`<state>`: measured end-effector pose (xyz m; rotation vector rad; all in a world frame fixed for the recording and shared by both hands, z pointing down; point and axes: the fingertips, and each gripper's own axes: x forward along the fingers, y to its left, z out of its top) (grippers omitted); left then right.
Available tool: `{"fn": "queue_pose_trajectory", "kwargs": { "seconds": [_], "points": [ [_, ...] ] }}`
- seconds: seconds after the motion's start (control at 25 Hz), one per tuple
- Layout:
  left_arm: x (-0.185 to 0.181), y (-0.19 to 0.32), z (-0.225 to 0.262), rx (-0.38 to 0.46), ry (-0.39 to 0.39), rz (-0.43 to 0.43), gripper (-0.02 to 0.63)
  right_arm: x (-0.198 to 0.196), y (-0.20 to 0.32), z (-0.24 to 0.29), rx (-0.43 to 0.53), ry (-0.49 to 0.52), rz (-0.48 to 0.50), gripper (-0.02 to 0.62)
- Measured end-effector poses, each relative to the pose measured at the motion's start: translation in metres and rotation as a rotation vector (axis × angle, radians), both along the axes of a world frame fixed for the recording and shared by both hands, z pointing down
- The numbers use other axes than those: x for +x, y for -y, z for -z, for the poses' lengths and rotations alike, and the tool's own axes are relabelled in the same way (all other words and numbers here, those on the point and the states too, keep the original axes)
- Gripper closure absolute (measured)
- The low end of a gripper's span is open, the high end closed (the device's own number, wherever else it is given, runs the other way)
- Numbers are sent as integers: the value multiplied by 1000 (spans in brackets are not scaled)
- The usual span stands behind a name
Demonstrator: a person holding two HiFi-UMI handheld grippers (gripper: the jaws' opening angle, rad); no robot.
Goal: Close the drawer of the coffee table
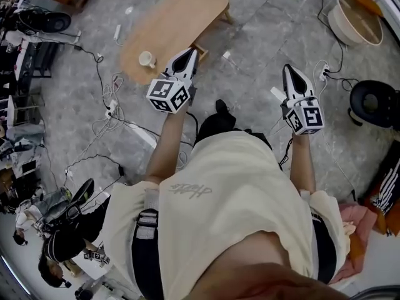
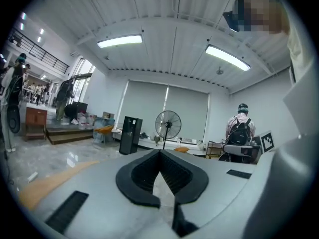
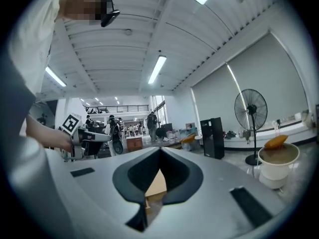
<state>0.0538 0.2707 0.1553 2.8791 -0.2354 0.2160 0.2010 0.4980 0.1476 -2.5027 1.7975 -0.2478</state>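
The oval wooden coffee table (image 1: pixel 169 24) stands on the grey floor ahead of me, with a white cup (image 1: pixel 147 59) near its front edge. A brown part (image 1: pixel 201 50) shows under that edge by my left jaws; whether it is the drawer I cannot tell. My left gripper (image 1: pixel 191 54) is held up over the table's front edge, shut and empty. My right gripper (image 1: pixel 289 69) hangs over bare floor to the right, also shut and empty. In the left gripper view the jaws (image 2: pixel 160 153) meet, with the table (image 2: pixel 50 180) low at left. The right gripper's jaws (image 3: pixel 160 151) meet too.
Cables and power strips (image 1: pixel 112 105) trail over the floor left of the table. A white tub (image 1: pixel 355 16) sits at the far right, a black round stool (image 1: pixel 375 102) below it. A standing fan (image 2: pixel 168 125) and a person with a backpack (image 2: pixel 240 133) are farther off.
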Motion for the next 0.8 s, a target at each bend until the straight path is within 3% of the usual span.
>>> {"fn": "queue_pose_trajectory", "kwargs": {
  "seconds": [0.12, 0.24, 0.48, 0.8],
  "points": [
    [43, 20, 12, 70, -19, -60, 601, 31, 27, 11, 0, -43, -25, 598],
    [58, 45, 11, 99, -16, -93, 601, 44, 64, 10, -6, -53, -15, 598],
    [36, 138, 1, 130, 41, -41, 603, 43, 170, 1, -27, -12, 49, 598],
    [16, 214, -42, 30, 79, 64, 601, 41, 290, -13, -26, 58, 183, 598]
  ]
}}
